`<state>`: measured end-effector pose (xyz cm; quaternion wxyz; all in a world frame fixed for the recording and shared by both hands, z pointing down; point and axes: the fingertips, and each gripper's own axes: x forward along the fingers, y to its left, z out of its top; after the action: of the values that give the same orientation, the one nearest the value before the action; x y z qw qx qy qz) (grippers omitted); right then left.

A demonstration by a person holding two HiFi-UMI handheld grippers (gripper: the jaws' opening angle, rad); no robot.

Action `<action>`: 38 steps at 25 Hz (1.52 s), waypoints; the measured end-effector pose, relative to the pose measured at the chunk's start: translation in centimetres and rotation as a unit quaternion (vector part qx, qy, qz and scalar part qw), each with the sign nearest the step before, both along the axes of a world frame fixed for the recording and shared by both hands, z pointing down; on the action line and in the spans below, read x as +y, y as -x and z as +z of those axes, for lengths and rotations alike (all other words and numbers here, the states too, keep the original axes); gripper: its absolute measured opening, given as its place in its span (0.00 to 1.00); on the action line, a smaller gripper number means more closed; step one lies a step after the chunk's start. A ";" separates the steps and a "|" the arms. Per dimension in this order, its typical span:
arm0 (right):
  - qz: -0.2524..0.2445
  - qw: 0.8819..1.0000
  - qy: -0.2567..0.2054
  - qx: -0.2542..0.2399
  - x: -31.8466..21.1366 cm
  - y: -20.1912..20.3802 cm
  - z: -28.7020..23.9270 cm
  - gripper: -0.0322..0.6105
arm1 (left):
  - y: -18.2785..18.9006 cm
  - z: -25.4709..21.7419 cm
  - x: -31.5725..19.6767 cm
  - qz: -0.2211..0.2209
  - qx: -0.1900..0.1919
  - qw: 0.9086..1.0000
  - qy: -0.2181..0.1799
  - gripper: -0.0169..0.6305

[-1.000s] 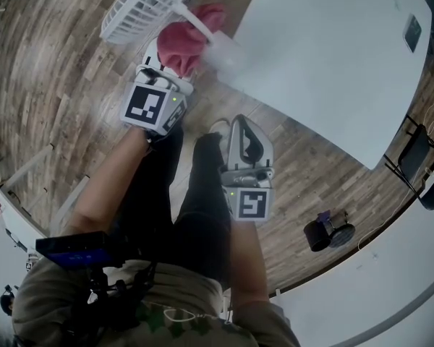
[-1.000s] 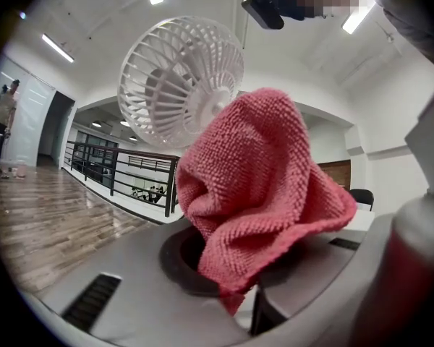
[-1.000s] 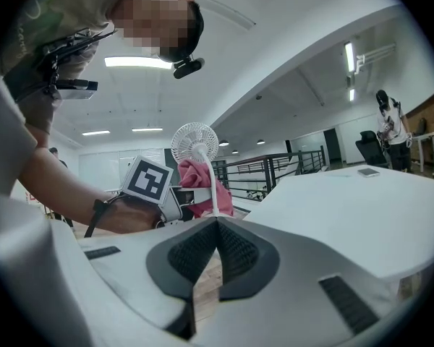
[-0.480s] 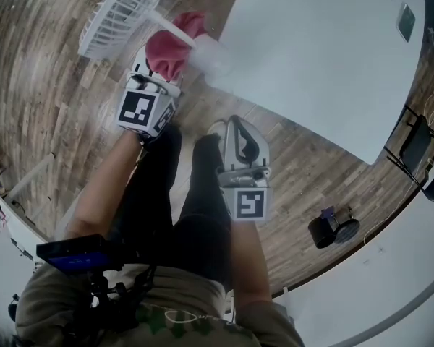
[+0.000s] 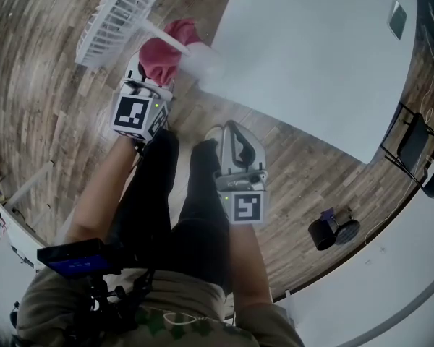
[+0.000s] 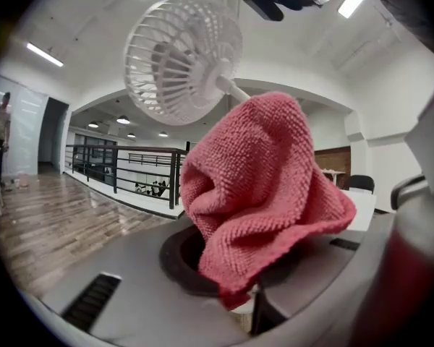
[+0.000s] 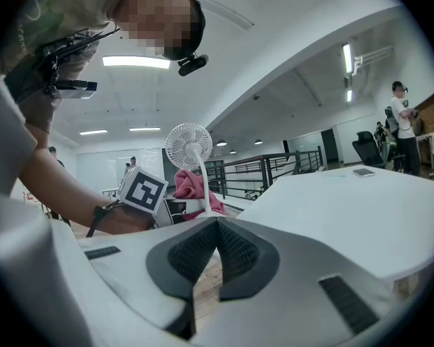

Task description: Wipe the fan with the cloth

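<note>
While left gripper (image 5: 150,82) pinches cloth (image 5: 158,55), fan (image 5: 116,16) just beyond, right gripper (image 7: 215,244) closed

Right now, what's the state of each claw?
Left claw: closed on the red cloth.
Right claw: closed, nothing in it.

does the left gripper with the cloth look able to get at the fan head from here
Probably yes. The left gripper holds the red cloth close by the stem, below the grille of the fan, and nothing stands between cloth and grille. The right gripper hangs shut, well clear.
</note>
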<state>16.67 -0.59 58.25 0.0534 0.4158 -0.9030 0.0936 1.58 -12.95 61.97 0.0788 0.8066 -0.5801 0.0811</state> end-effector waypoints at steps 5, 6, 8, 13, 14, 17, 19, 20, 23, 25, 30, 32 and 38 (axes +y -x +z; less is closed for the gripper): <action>-0.003 1.000 0.004 0.004 0.3 0.0 0.4 0.05 | 2.4 -3.0 -0.2 -0.035 0.101 0.994 -0.010 0.15; -0.002 1.000 0.005 0.003 0.3 0.0 0.4 0.05 | 2.2 -3.7 -0.3 -0.030 0.116 0.993 -0.015 0.15; -0.002 1.000 0.007 0.005 0.4 0.0 0.6 0.05 | 1.3 -4.7 -0.4 -0.012 0.133 0.991 -0.019 0.15; -0.011 1.000 0.003 0.005 0.8 0.8 0.4 0.05 | -0.7 -3.9 0.1 0.005 0.168 0.986 0.001 0.15; -0.013 1.000 -0.001 0.003 0.7 1.0 0.2 0.05 | -0.6 -3.4 0.2 0.002 0.180 0.984 0.010 0.15; -0.019 1.000 -0.001 0.008 0.8 1.0 0.1 0.05 | -0.7 -2.1 0.2 0.002 0.184 0.983 0.029 0.15; -0.020 1.000 0.000 0.013 0.8 0.8 0.2 0.05 | -0.8 -1.4 0.3 0.006 0.176 0.984 0.033 0.15; -0.017 1.000 0.000 0.014 0.7 0.7 0.3 0.05 | -0.9 -1.2 0.3 0.009 0.164 0.986 0.031 0.15; -0.004 1.000 -0.004 0.006 0.1 0.6 0.0 0.05 | -1.2 -0.5 0.6 0.019 0.103 0.994 0.017 0.15; -0.002 1.000 -0.011 -0.003 -0.8 1.2 -0.4 0.05 | -1.3 -0.3 0.7 0.019 0.087 0.996 0.010 0.16; 0.004 0.999 -0.020 -0.029 -2.4 4.1 -0.7 0.05 | -2.0 0.2 0.1 0.041 0.051 0.998 -0.007 0.16; 0.006 0.999 -0.014 -0.033 -1.6 5.2 -0.3 0.05 | -2.1 0.4 0.2 0.050 0.035 0.998 -0.006 0.16; 0.030 0.999 -0.011 -0.020 -0.8 6.6 0.8 0.05 | -1.8 0.5 -0.5 0.069 -0.006 0.998 0.005 0.16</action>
<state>10.04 -1.40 59.04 0.0280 0.4414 -0.8920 0.0930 3.38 -13.44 62.51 0.0737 0.8439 -0.5229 0.0944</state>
